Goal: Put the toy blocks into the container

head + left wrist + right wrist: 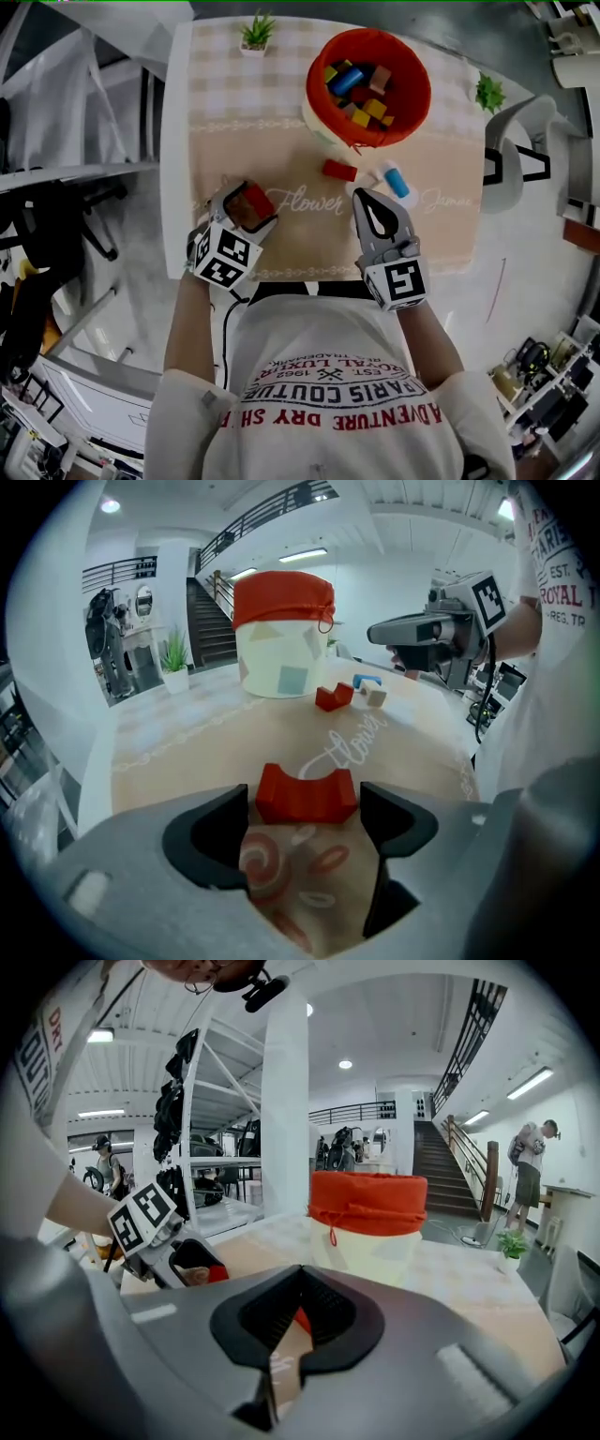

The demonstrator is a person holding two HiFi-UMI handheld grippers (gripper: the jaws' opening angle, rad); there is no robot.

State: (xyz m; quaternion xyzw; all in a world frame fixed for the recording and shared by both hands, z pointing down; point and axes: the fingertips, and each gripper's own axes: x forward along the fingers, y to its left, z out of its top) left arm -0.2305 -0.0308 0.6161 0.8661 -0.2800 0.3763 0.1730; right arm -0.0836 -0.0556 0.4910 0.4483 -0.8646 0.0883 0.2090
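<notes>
Left gripper view shows the left gripper (305,827) spread wide with a red arch block (306,794) lying crosswise on the counter (169,752) between its tips, not yet pinched, while the right gripper (300,1279), closed and empty, sits farther off.

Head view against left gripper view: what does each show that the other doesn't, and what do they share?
Only the head view: the mixed coloured toy blocks inside the orange-red fabric bucket. Only the left gripper view: the bucket's cream patterned side and a staircase behind it. Both: the red arch-shaped block lying between the jaws of the open left claw, a second red block, the blue-and-white cylinder block and the right claw.
</notes>
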